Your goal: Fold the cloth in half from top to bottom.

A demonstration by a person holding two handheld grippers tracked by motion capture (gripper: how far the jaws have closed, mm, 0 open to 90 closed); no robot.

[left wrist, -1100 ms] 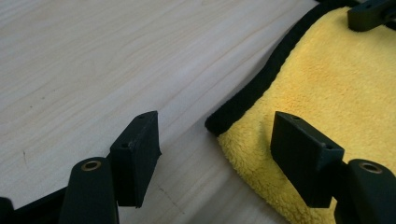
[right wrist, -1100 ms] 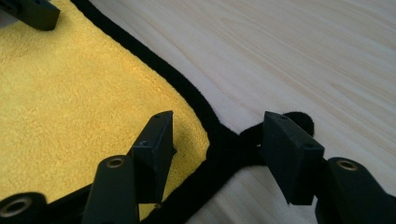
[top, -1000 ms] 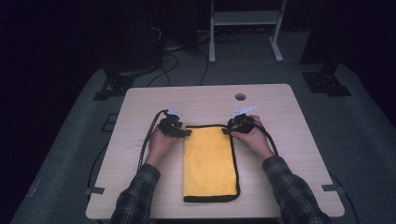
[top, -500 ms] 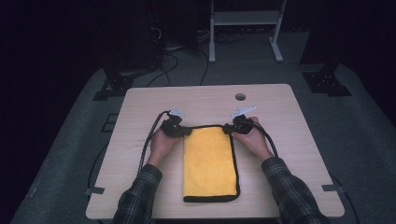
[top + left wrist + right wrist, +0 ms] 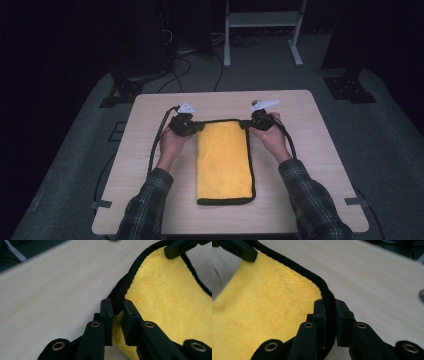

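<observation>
A yellow towel [image 5: 223, 162] with black edging lies folded lengthwise on the light wooden table [image 5: 320, 165]. My left gripper [image 5: 194, 126] is at the towel's far left corner and is shut on it. In the left gripper view the jaws [image 5: 117, 312] pinch the yellow towel [image 5: 165, 292] and its black hem. My right gripper [image 5: 247, 124] is shut on the far right corner. In the right gripper view the black hem runs between the jaws [image 5: 329, 308], with the towel [image 5: 267, 305] spreading to the left. Between the two grippers the far edge sags slightly.
Black cables [image 5: 157, 145] trail from both grippers along the table beside the person's plaid sleeves [image 5: 145, 205]. A small round hole [image 5: 421, 295] sits in the tabletop just beyond my right gripper. Metal stand legs [image 5: 260, 30] and cables lie on the dark floor behind the table.
Both grippers have shifted a little toward the table's far side, still holding the towel's corners. The towel has slid away from the person with them.
</observation>
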